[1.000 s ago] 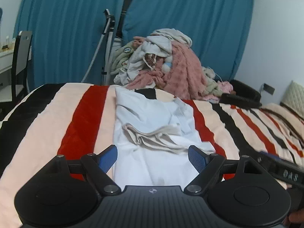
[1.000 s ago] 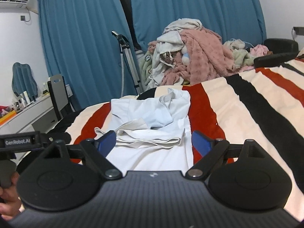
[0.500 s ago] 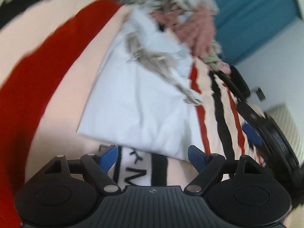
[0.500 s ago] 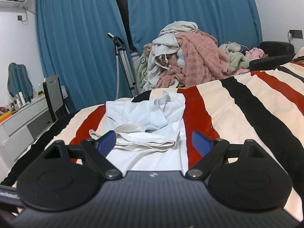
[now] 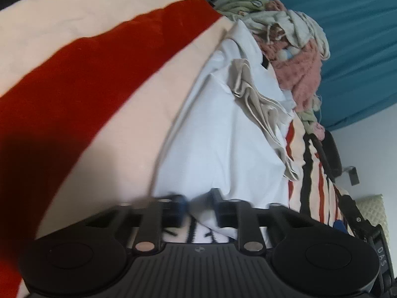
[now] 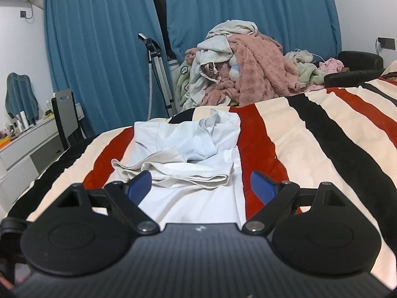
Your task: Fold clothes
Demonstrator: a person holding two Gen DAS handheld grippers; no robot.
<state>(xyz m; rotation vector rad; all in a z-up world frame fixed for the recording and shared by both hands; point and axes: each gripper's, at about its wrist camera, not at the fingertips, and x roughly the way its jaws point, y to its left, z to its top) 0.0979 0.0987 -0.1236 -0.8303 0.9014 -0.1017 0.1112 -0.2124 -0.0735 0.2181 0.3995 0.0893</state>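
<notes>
- The pale blue-white cotton garment (image 6: 198, 198) lies flat along the bed, its near hem at the left gripper (image 5: 198, 204); a crumpled beige cloth (image 6: 171, 171) sits on its middle.
- The striped bedspread (image 6: 310, 154), cream, red and black, lies bare and smooth on both sides of the garment.
- A fluffy pink-and-grey laundry heap (image 6: 243, 74) closes off the far edge.
- The left gripper's jaws have just been closing, with the hem's fabric bunched between them; a second ago it stood higher, level and wide.
- The right gripper (image 6: 201, 185), unchanged, is spread wide and holds nothing.
</notes>
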